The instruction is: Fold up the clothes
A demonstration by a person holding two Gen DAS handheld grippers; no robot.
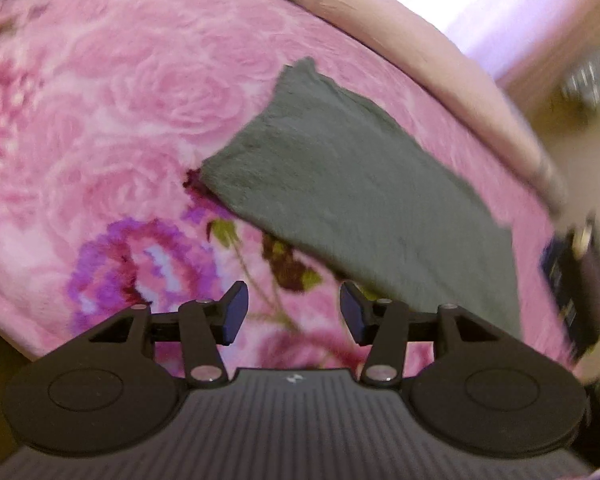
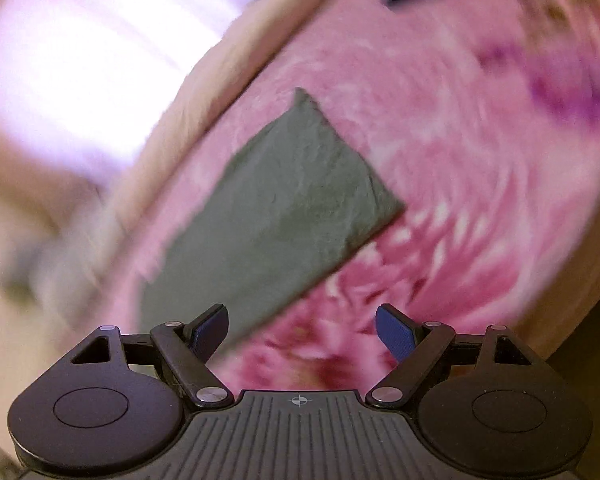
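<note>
Left gripper (image 1: 294, 312) and right gripper (image 2: 302, 330): jaws apart, empty; grey cloth (image 1: 352, 196) lies flat, folded-looking, near bed (image 1: 100, 100) edge, likely near done

Grey-green cloth (image 1: 356, 184), plain, no print, slightly fuzzy surface; same dull grey-green in right wrist view (image 2: 284, 216). Landmark = cloth. Blanket (image 1: 112, 92) under and around the cloth: pink, tone-on-tone rose pattern, pale pink highlights. Just beside the cloth's near corner, a purple-violet flower (image 1: 140, 264) with light blue-white centre, plus olive-yellow leaves and dark maroon patches. Beyond the cloth, plain beige-pink border strip (image 1: 440, 64). Left gripper (image 1: 294, 312): black body, dark blue pads (image 1: 236, 312). Right gripper (image 2: 302, 332): black, brighter blue pads (image 2: 396, 332). Blanket right of the cloth in right wrist view blurred, deeper magenta streaks.
</note>
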